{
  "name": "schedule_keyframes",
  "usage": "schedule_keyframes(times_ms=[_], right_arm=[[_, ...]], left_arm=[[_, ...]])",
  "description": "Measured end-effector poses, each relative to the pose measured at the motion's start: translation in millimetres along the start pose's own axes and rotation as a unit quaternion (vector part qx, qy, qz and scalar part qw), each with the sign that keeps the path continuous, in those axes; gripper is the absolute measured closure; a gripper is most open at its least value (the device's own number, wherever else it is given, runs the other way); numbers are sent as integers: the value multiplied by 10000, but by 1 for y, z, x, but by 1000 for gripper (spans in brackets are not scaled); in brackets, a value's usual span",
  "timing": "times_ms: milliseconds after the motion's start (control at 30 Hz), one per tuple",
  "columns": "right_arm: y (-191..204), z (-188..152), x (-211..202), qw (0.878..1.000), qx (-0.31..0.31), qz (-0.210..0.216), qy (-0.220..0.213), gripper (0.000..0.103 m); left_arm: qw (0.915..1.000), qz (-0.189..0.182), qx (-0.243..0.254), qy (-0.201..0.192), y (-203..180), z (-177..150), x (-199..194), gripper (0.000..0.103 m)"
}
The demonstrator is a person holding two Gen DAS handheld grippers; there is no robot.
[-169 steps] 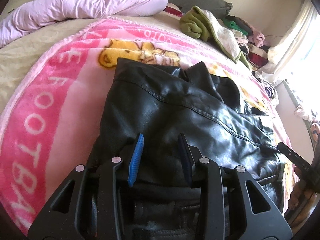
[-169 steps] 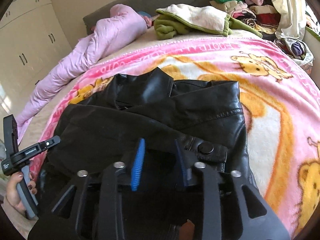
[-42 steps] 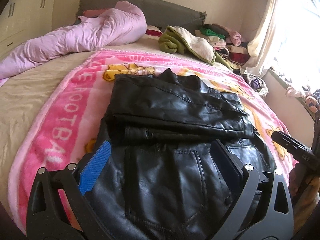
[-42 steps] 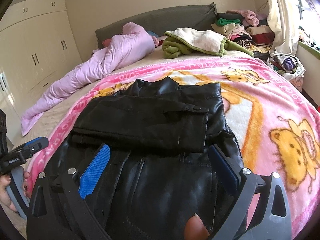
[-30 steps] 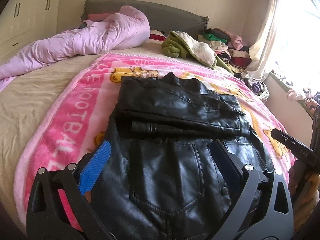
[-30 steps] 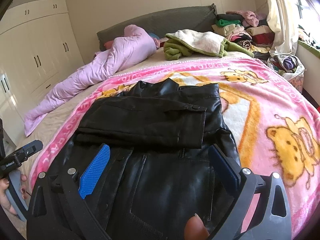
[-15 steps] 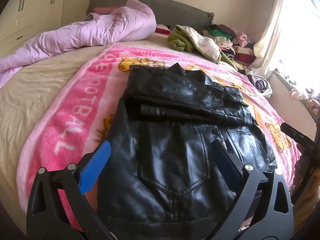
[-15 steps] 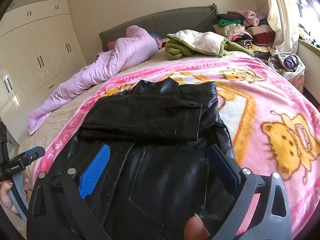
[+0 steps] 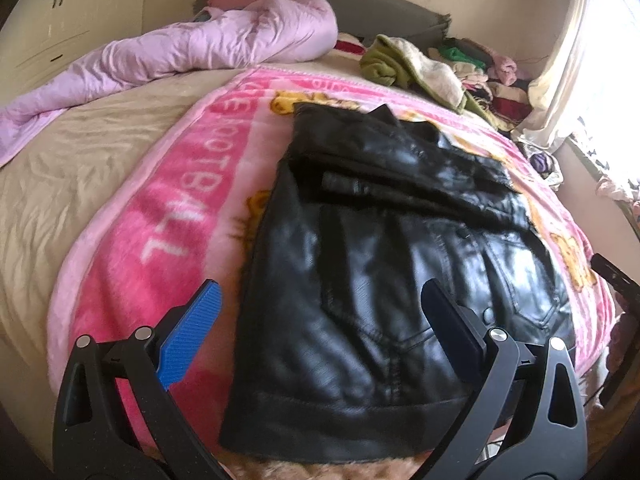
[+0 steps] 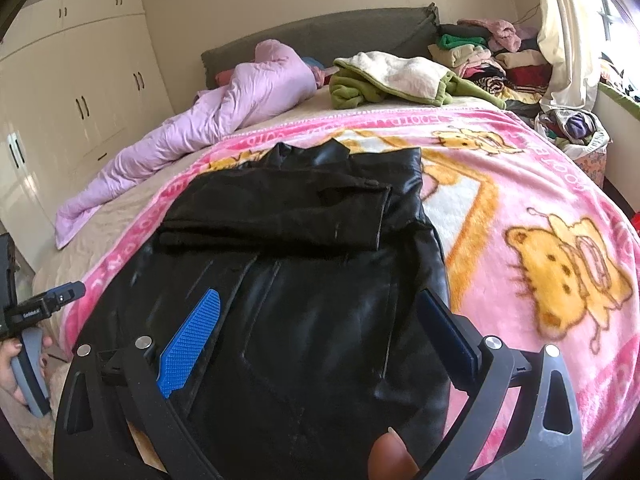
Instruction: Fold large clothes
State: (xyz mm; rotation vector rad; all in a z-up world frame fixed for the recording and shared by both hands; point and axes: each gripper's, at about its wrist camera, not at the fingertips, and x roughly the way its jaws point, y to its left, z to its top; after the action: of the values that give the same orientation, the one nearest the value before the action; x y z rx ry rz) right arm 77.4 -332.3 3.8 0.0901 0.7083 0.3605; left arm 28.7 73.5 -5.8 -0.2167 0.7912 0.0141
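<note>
A black leather jacket [image 9: 384, 248] [image 10: 304, 264] lies flat on the pink cartoon blanket [image 9: 188, 216] [image 10: 540, 216], collar at the far end, both sleeves folded across its chest. My left gripper [image 9: 320, 316] hovers open above the jacket's near hem, toward its left edge, holding nothing. Over the hem's right half my right gripper [image 10: 320, 320] is also open and holds nothing. In the right wrist view the left gripper [image 10: 44, 304] shows at the far left, held by a hand. A fingertip [image 10: 390, 456] shows at the bottom edge.
A lilac quilt [image 9: 192, 52] [image 10: 224, 112] lies along the bed's far left. A green and cream garment [image 10: 404, 76] and a pile of clothes [image 10: 492, 56] sit by the grey headboard. Wardrobe doors [image 10: 80, 100] stand on the left; a curtain [image 9: 568, 52] hangs on the right.
Both grippers, shut on the jacket earlier, have opened and drawn back toward the near hem. The sleeves now lie folded across the chest, and more of the jacket's lower body shows.
</note>
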Motion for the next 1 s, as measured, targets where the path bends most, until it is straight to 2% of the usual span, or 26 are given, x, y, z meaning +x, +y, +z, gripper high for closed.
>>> schedule_keyframes(times_ms=[133,233,433,567,867,933,1000], right_arm=[[0,-7,-3,9999,-78,-18,87,5],[-1,-12,-5,9998,-144,-21,149,5],[-6,-21,-7,9992,-158,87,364,5],[-11,-32,-7,9984,-202,14,532,5],[-29,-57,-6,9960,-89,-31,885,5],[-35,-63,-8,9955,-49,-41,950,5],[-41,-66,-9,9949,-7,-101,1006,5]], left_arm=[[9999,85,31,132,10,-6,-1,9],[9993,-56,23,372,19,-11,3,10],[9964,6,224,813,36,-20,13,10],[9905,-590,82,1236,48,-24,21,10],[9764,-1188,86,1800,51,-20,40,10],[9739,-1273,95,1874,49,-20,42,14],[9718,-1352,97,1928,45,-20,45,26]])
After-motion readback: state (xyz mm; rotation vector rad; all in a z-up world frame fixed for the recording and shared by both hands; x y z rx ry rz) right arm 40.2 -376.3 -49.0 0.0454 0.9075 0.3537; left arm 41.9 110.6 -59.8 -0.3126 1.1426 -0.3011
